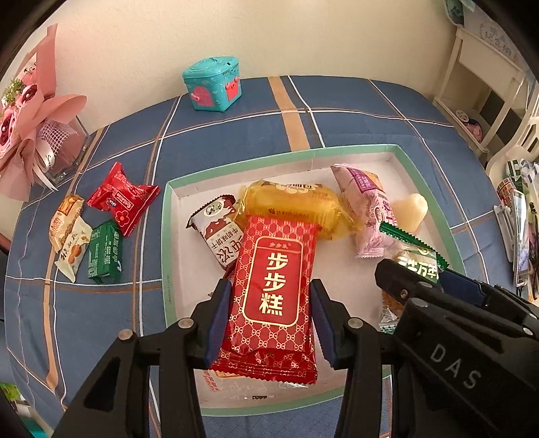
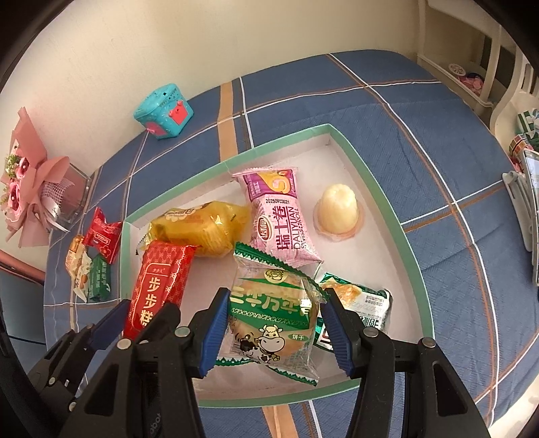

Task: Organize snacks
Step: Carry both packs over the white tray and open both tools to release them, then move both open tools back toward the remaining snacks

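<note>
I grip red cake pack (image 1: 273, 296) left | green biscuit pack (image 2: 273, 316) right, seemingly pinched | both over tray (image 1: 168, 236) for placing

Both wrist cameras look steeply down, close above the shared tray (image 1: 421, 188) of snacks.

A teal toy chest (image 1: 211, 83) with pink doors stands at the far edge of the bed (image 1: 370, 114), close to the cream wall (image 1: 235, 30). The bed's cover is blue with white and tan stripes crossing in a plaid. At the far left a bouquet wrapped in pink paper (image 1: 30, 118) leans over a clear square glass vase (image 1: 69, 151), with a white ribbon hanging from it. Off the bed's right side stands a cream-painted shelf unit (image 1: 481, 87), and nearer on that side lies a jumble of small items too blurred to name.
</note>
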Available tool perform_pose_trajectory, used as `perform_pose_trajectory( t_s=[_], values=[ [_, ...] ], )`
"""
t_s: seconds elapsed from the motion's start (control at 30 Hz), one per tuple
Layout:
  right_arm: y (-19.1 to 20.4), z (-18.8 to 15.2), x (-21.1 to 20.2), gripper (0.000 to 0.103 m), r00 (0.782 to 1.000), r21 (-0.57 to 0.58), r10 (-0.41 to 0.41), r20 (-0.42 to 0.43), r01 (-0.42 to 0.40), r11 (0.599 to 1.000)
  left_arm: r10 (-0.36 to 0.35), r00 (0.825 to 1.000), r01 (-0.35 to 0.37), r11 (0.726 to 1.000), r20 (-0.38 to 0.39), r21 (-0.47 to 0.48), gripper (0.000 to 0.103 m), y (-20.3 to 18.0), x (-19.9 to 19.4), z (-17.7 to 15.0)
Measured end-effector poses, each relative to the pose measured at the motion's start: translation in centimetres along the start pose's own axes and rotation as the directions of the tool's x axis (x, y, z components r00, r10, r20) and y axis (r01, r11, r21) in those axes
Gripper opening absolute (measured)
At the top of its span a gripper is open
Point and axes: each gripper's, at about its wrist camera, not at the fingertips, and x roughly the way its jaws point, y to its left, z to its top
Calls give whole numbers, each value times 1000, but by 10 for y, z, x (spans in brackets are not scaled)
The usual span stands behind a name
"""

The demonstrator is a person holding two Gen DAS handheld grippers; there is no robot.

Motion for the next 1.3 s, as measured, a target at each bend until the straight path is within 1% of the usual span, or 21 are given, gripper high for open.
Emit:
perform_pose_trajectory(
  t_s=[0.17, 0.37, 0.53, 0.7, 0.83, 0.93, 1.0, 1.17, 1.3],
  values=[
    [1, 1, -2, 59, 1000, 12, 3, 5, -3, 1000, -9, 1000, 9, 1000, 0, -2, 55, 2, -4, 1],
    [5, 2, -10, 59, 1000, 7, 5, 17, -5, 1000, -26, 1000, 26, 1000, 9, -3, 55, 5, -13, 1],
    [13, 2, -17, 59, 999, -4, 9, 34, -9, 1000, -20, 1000, 20, 1000, 21, -16, 55, 12, -19, 1],
    [22, 1, -20, 60, 999, -16, 12, 39, -11, 1000, -21, 1000, 22, 997, 10, -71, 56, 31, -18, 1],
    [30, 0, -20, 60, 999, -26, 12, 45, -11, 1000, -17, 1000, 17, 990, 1, -140, 56, 55, -16, 1],
    [39, -3, -15, 60, 999, -63, -17, 31, 19, 998, -42, 999, 43, 974, 10, -224, 56, 80, -17, 1],
    [43, -5, -10, 60, 999, -76, -29, 21, 31, 997, -39, 999, 41, 961, 13, -275, 56, 97, -18, 0],
    [57, -8, -6, 60, 999, -113, -47, 17, 48, 992, -8, 1000, 7, 928, 0, -371, 56, 138, -14, -3],
    [74, -13, -5, 60, 998, -155, -51, 22, 54, 986, 24, 1000, -26, 903, -10, -429, 57, 165, -14, -7]
  ],
)
